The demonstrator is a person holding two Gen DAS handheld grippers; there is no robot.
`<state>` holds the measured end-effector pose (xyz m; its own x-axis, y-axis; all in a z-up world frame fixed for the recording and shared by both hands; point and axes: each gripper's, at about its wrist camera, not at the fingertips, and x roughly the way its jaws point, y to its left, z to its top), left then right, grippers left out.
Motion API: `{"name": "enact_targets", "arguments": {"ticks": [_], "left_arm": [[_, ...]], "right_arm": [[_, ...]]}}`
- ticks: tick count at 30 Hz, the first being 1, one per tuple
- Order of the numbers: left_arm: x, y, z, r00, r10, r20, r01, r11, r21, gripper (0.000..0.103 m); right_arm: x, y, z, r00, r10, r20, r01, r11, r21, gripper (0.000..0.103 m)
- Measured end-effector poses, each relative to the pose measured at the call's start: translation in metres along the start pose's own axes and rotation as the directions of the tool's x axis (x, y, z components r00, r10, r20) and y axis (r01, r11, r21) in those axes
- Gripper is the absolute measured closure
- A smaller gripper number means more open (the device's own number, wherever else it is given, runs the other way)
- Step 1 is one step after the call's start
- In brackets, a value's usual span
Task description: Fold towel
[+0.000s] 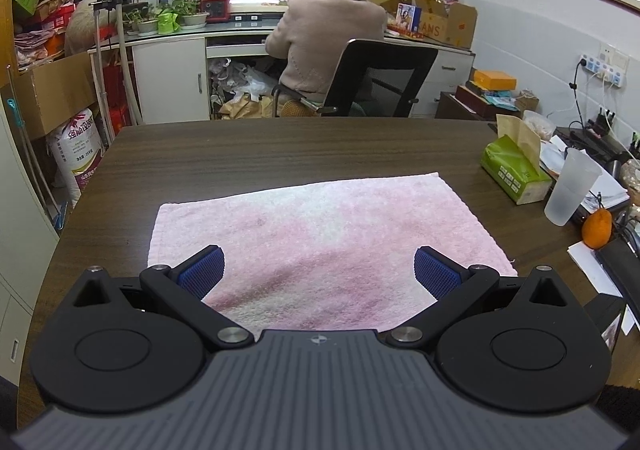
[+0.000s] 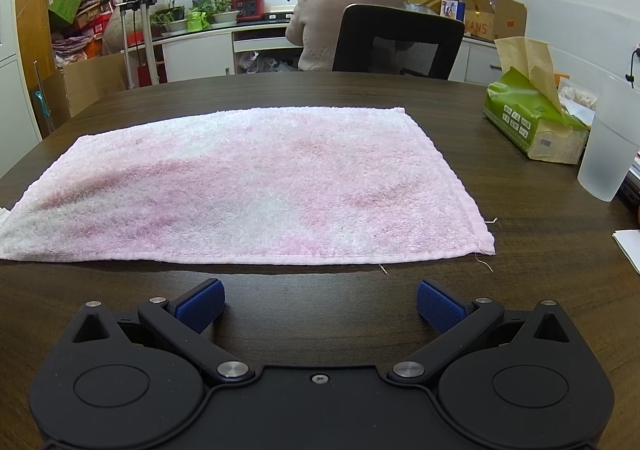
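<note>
A pink towel (image 1: 320,234) lies spread flat on the dark wooden table (image 1: 280,149). In the left wrist view my left gripper (image 1: 319,272) hovers open above the towel's near part, and nothing sits between its blue pads (image 1: 202,270). The right wrist view shows the same towel (image 2: 248,185) flat ahead, its near hem running across the frame. My right gripper (image 2: 320,304) is open over bare table (image 2: 540,250), just short of that hem and not touching the cloth.
A green tissue pack (image 1: 514,173) and a frosted plastic cup (image 1: 572,185) stand to the right of the towel, with an orange fruit (image 1: 597,228) and papers past them. A person (image 1: 328,29) sits on an office chair (image 1: 380,77) beyond the table's far edge, back turned.
</note>
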<state>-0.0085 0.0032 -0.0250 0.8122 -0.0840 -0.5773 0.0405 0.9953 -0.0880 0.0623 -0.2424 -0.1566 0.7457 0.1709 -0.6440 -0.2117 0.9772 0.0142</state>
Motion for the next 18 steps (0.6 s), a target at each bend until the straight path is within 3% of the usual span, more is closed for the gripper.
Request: {"name": "enact_targets", "arguments": {"ticks": [7, 18], "left_arm": [[0.001, 0.016, -0.002, 1.0, 0.01, -0.004, -0.011, 1.0, -0.026, 0.0], [0.01, 0.034, -0.004, 0.999, -0.031, -0.028, 0.031, 0.999, -0.015, 0.0]], "right_arm": [[0.0, 0.0, 0.0, 1.0, -0.002, -0.004, 0.002, 1.0, 0.001, 0.0], [-0.001, 0.002, 0.0, 1.0, -0.022, 0.002, 0.022, 1.0, 0.018, 0.0]]}}
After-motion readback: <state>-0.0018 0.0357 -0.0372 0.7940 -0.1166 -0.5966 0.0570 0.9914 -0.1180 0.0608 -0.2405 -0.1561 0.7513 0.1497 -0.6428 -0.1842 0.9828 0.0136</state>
